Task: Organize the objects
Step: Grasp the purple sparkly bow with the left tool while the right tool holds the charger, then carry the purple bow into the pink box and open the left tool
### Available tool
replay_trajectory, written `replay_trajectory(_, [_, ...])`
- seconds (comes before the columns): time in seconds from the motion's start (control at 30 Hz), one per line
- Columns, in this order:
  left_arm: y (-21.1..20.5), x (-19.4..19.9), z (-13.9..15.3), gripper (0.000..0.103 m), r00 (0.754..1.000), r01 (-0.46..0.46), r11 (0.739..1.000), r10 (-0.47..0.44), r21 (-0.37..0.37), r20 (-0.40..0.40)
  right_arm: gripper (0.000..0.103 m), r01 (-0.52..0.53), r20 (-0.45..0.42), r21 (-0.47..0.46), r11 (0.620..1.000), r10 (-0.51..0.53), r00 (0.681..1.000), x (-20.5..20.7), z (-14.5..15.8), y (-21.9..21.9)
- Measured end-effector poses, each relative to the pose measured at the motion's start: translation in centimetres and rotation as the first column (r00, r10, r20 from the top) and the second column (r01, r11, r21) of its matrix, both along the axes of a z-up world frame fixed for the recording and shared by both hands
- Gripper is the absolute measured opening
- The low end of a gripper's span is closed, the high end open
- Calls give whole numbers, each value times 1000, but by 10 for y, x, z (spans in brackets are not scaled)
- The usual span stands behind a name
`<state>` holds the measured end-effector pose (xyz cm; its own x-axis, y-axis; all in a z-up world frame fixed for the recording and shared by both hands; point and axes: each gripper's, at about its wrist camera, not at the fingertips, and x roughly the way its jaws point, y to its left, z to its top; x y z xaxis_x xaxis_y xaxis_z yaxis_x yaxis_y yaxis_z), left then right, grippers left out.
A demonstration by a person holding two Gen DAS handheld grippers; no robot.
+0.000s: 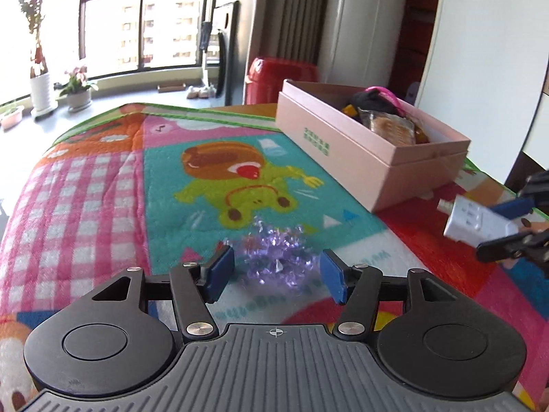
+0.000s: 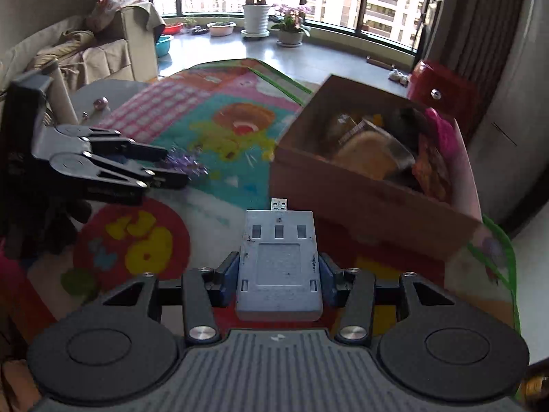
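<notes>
A pink open box stands on a colourful play mat and holds snack packets, a dark item and something pink. My left gripper is open, its blue pads on either side of a crinkly purple transparent object lying on the mat. My right gripper is shut on a white flat USB device, held above the mat near the box. The device and right gripper show at the right edge of the left wrist view. The left gripper shows at left by the purple object.
A red stool stands behind the box beside a white wall unit. Potted plants line the window sill. A covered sofa and a grey side table lie left of the mat.
</notes>
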<state>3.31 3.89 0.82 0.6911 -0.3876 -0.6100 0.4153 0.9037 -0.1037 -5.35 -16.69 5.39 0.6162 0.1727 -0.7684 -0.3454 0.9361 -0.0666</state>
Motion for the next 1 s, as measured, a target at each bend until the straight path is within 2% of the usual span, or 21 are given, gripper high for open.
replay_trajectory(0.13, [-14,-6,0,61,1000,-11,996,8,86,29,47,42,22,7,999,-42,999,-15,-21,-12])
replay_trajectory(0.2, [-16,-2,1,60,999,-42,996,40,84,25,49,58,45,27,998,-59,997,-20,-24,-15])
replay_trajectory(0.27, [-19,2,1,60,998,-59,994,57,88,22,63,66,64,30,997,-68,996,-23,-26,-16])
replay_trajectory(0.3, [-22,3,1,61,998,-62,993,60,103,24,79,68,74,40,997,-71,995,-23,-28,-15])
replay_trajectory(0.33, [-25,4,1,62,998,-63,991,61,116,26,88,72,80,53,996,-76,994,-24,-29,-15])
replay_trajectory(0.5, [-33,14,0,66,994,-113,988,112,105,18,90,90,66,109,990,-97,993,-23,-38,-20])
replay_trajectory(0.67, [-42,21,0,64,987,-160,981,158,111,26,88,84,83,113,990,-94,992,-17,-34,-16])
replay_trajectory(0.7, [-42,21,0,58,987,-157,981,155,111,30,80,78,88,109,991,-88,992,-16,-33,-15])
replay_trajectory(0.73, [-42,20,0,57,989,-149,983,146,109,38,62,69,89,106,992,-78,993,-16,-32,-13])
replay_trajectory(0.8, [-42,18,0,56,988,-151,983,148,106,33,47,63,82,98,993,-71,994,-17,-30,-10])
replay_trajectory(1.0, [-46,-8,4,56,990,-138,984,138,114,8,47,48,110,96,994,-58,992,-39,-19,-13])
